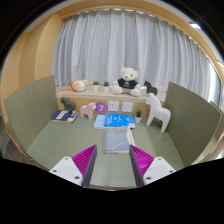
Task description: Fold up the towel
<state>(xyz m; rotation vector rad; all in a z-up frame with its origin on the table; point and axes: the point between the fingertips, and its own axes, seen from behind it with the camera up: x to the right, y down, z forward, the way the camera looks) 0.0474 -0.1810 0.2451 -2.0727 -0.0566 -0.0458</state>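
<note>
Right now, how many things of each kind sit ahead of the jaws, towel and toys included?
Towel: 1
Toy animals (teddy bear, white horse): 2
Blue book: 1
Purple cube: 1
Total: 5
Jaws open, towel just ahead.

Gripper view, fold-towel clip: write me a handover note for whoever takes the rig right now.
Claw: open, holding nothing, above the table.
Towel: light, lying flat on the table just ahead of the pads, between the finger lines, not gripped. It looks compact; whether it is already folded, I cannot tell.
Beyond it: a blue book, a white toy horse.
Left: grip a towel edge and fold.
</note>
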